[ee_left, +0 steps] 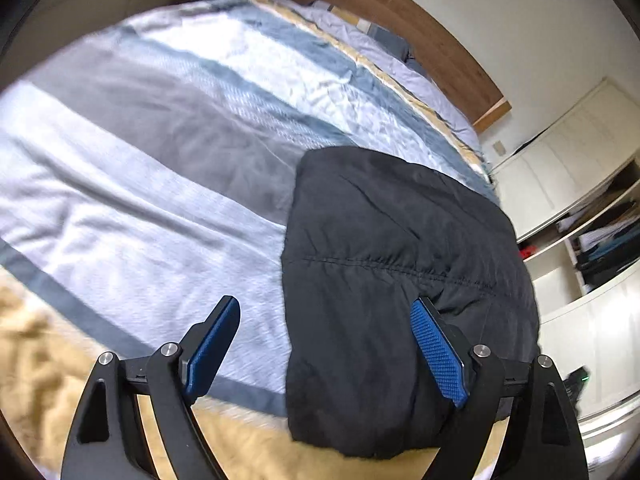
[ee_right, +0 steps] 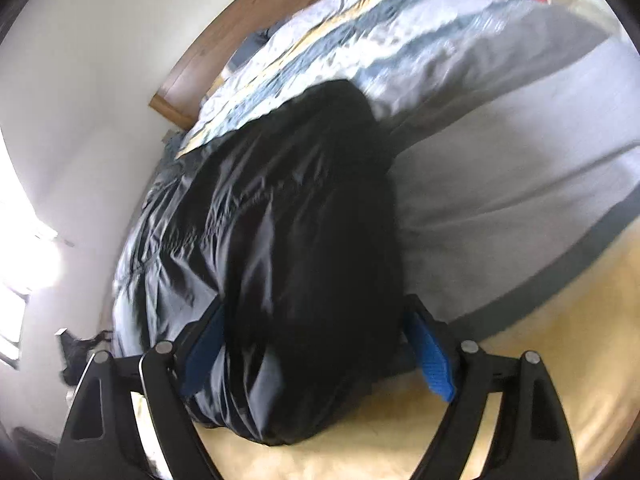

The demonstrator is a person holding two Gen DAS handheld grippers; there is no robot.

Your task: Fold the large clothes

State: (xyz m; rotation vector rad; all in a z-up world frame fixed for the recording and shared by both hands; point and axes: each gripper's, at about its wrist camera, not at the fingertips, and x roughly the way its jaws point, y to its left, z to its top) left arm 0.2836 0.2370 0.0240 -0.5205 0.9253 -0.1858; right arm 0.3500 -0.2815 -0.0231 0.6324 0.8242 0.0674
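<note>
Left claw (ee_left: 325,354): nearest the lens, blue-padded fingers (ee_left: 212,350) spread wide, holding nothing; its right finger lies against the near edge of the garment, its left over bare bedding.

Striped bedspread (ee_left: 140,184): grey, white and blue bands, tan border along the foot of the bed.

Black padded jacket (ee_left: 400,272): folded into a thick bundle, lying on the bedspread near the foot corner, stitched seam running across its top.

Wooden headboard (ee_left: 424,36): far end, pillows beside it.

Open wardrobe shelves (ee_left: 600,236): right of the bed, stacked with clothes.

Right claw (ee_right: 318,352): spread, straddling the bundle's near end; whether the pads press the fabric cannot be told through blur.

Risk, judged: slick, puffy fabric may spring open once released; the bundle sits near the mattress edge, so a careless nudge could slide it off.
</note>
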